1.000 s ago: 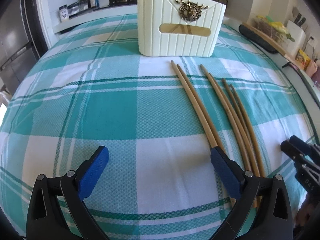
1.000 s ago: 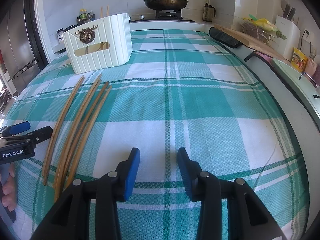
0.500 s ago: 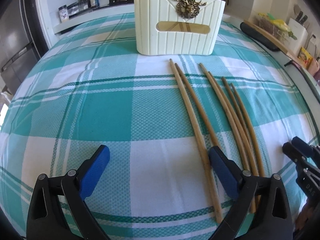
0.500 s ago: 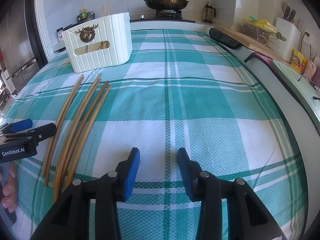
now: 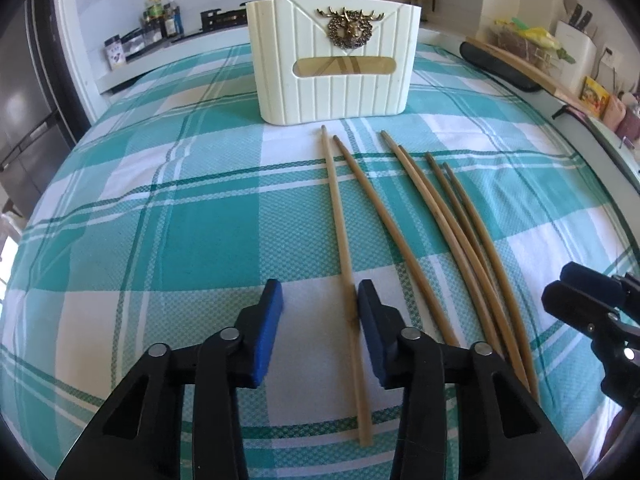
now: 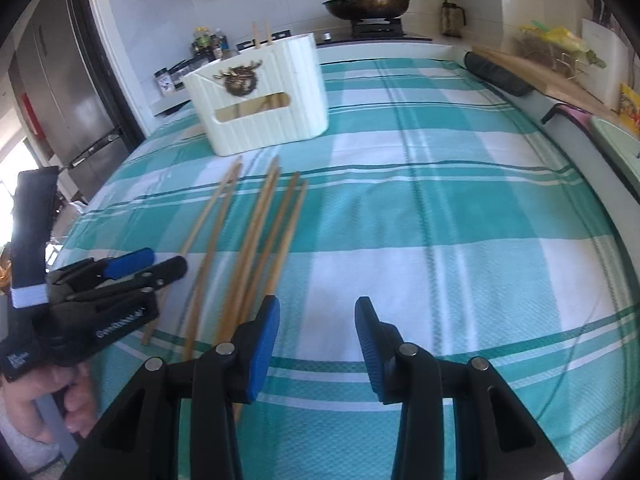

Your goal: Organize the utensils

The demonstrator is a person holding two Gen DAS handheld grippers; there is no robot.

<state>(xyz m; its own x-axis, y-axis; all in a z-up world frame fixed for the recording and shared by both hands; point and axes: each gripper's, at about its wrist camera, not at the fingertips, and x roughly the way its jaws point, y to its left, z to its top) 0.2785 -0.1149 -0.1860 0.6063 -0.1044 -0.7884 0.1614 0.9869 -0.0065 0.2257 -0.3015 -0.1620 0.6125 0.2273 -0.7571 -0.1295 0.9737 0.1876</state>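
**Left wrist view: jaws narrowing on one chopstick, no grip yet**

The left gripper (image 5: 320, 312) points down at the checked tablecloth (image 5: 160, 220). Its jaws have just been closing and now stand part-way in. One chopstick (image 5: 340, 232) lies between them on the cloth, hard against the right blue pad (image 5: 370, 320); a clear gap remains to the left pad, so the stick is not clamped. Whether the right pad actually touches the stick cannot be settled from this angle.

Five further chopsticks (image 5: 448, 224) lie on the cloth to the right of that one, fanned out, their far ends near the cream utensil holder (image 5: 334, 80). The holder stands upright beyond them, a brass stag emblem (image 5: 350, 28) on its front, with two chopsticks standing inside.

In the right wrist view the right gripper (image 6: 316, 336) is held over bare cloth, jaws parted with nothing between them, just beside the near ends of the loose sticks. The left gripper shows at the left edge of that view, with the person's fingers (image 6: 68, 400) below it. A lidded pan (image 6: 366, 2) sits on the stove behind.
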